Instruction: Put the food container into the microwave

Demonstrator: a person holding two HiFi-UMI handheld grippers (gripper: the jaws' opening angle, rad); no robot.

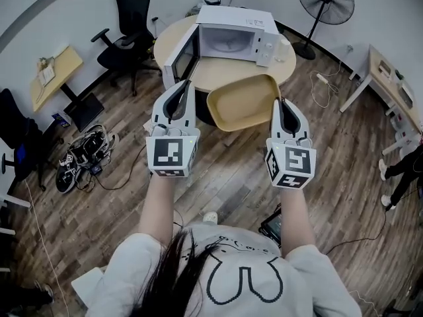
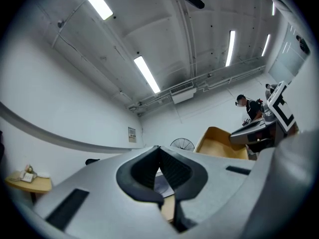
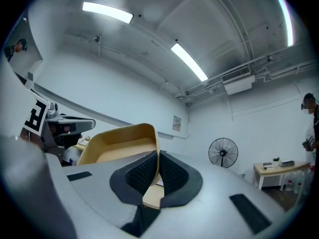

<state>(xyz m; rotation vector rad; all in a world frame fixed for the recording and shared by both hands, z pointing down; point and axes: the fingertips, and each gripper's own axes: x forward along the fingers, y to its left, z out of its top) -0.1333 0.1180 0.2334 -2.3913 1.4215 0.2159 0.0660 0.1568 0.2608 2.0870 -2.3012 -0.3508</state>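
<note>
Head view, right claw (image 1: 281, 103) pinching food container (image 1: 242, 103) rim, microwave (image 1: 230, 40) open

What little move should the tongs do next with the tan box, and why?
Probably carry the container forward toward the microwave. The right tongs are pinched on its rim, the container hangs in the air just short of the table, and the microwave's door stands wide open, so the way in looks free.
</note>
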